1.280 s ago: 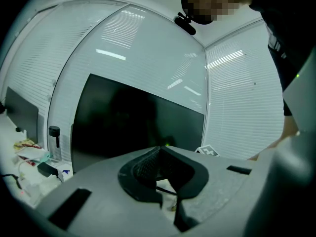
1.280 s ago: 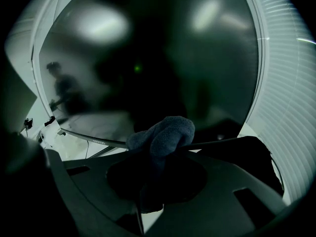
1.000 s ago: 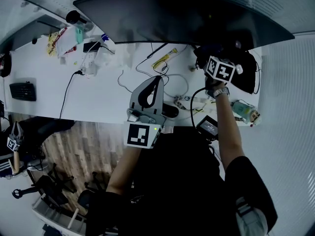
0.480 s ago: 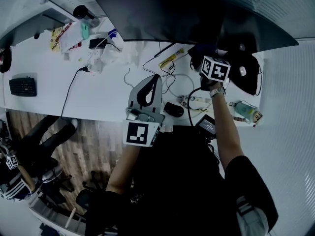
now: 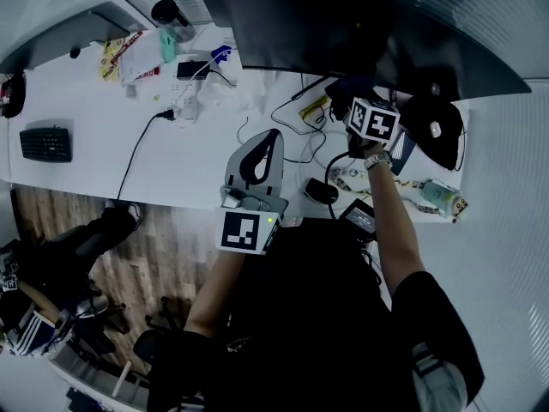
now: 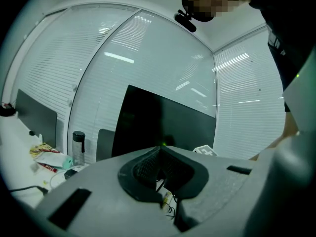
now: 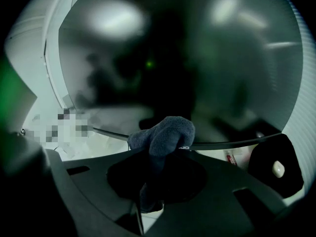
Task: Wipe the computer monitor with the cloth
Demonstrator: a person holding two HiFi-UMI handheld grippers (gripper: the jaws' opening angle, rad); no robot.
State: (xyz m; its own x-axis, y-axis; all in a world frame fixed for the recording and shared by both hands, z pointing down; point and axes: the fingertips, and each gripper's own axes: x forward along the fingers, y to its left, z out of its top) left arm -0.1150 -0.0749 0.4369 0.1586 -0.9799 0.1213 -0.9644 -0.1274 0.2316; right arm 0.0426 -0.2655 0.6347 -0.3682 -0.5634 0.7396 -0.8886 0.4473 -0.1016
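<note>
The dark monitor (image 5: 343, 33) stands at the back of the white desk (image 5: 171, 161). My right gripper (image 5: 356, 101) is held up at the monitor's lower edge, shut on a dark blue cloth (image 5: 346, 87). In the right gripper view the bunched cloth (image 7: 165, 135) sticks out of the jaws of the right gripper (image 7: 158, 157), close to the screen (image 7: 197, 58). My left gripper (image 5: 273, 140) hovers over the desk's front middle, shut with nothing in it. In the left gripper view the left gripper (image 6: 158, 157) points toward the monitor (image 6: 163, 127).
A keyboard (image 5: 45, 142) lies far left. A power strip (image 5: 184, 101), a bottle (image 5: 167, 15) and packets sit at the back left. Loose cables (image 5: 300, 114), a mouse (image 5: 322, 190) and a black bag (image 5: 433, 131) crowd the desk under the monitor.
The view has swung so the desk and monitor sit further right. The right gripper with the cloth has shifted a little left along the monitor's lower edge. The left gripper has barely moved.
</note>
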